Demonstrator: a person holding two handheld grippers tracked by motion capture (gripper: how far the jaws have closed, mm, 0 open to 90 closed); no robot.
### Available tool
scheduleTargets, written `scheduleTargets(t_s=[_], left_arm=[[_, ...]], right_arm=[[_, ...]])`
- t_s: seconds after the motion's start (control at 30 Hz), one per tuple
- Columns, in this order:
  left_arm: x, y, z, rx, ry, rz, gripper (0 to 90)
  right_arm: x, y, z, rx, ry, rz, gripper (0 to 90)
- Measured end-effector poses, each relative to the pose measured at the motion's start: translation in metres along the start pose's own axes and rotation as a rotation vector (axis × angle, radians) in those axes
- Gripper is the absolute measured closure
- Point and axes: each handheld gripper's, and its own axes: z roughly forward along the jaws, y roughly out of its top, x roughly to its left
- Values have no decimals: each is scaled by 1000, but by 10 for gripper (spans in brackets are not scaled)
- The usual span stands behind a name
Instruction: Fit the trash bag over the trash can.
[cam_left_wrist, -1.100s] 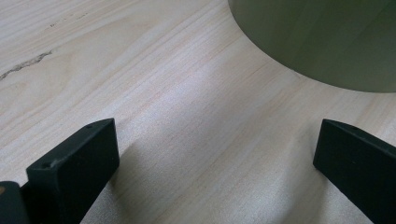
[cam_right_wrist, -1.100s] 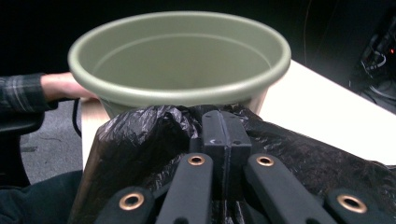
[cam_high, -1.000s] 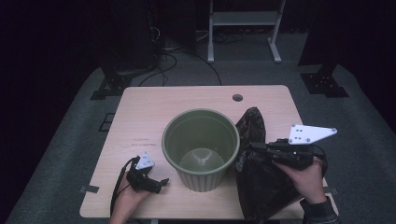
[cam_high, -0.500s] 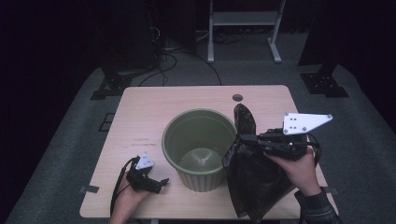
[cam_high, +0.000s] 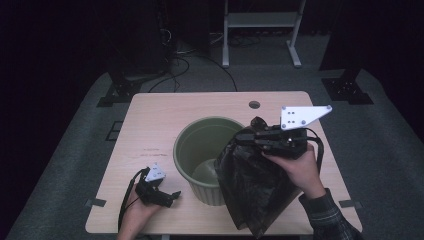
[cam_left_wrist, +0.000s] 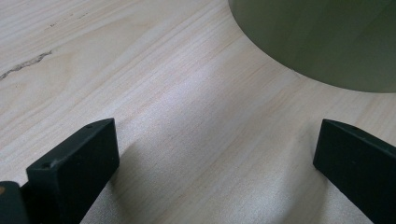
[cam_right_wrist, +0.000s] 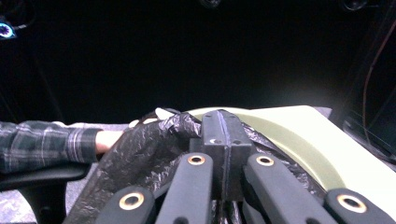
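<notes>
Right gripper (cam_high: 246, 137): jaws pressed together on a fold of the black plastic bag (cam_high: 252, 185); in the right gripper view the two jaw blocks meet with crinkled film bunched around them, so the grip on the bag (cam_right_wrist: 140, 154) is plain; gripper held above the table, level with the rim of the bin (cam_high: 200, 145) on its right side.

Bag: hangs from the jaws down to the table (cam_high: 165, 115) near the front right corner; its left side touches the bin's outer wall; the top fold lies at the rim (whether it reaches over the lip or only leans against it, I cannot tell from the high view).

Bin: green, round, upright, standing about mid-table, slightly toward the front edge; inside looks bare.

Left gripper (cam_high: 172, 195): resting low near the front left corner of the table, just beside the bin; jaws spread wide, bare wood (cam_left_wrist: 196, 140) between them, bin wall (cam_left_wrist: 322, 42) ahead.

A plaid sleeve (cam_right_wrist: 42, 144) shows in the right gripper view.
</notes>
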Motion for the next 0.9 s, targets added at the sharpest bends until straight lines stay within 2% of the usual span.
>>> scheduleTargets(t_s=[0.2,0.4,0.77,0.8,0.83,0.9], left_arm=[[0,0,0,0,0,0,0],[0,0,0,-1,1,0,0],[0,0,0,0,1,0,0],[0,0,0,0,1,0,0],[0,0,0,-4,2,-2,0],[0,0,0,-6,4,-2,0]], right_arm=[[-6,16,23,-12,43,2,900],[-6,30,52,-13,94,3,900],[4,39,107,12,175,0,900],[4,39,107,12,175,0,900],[6,40,119,20,188,0,900],[6,40,122,24,193,2,900]])
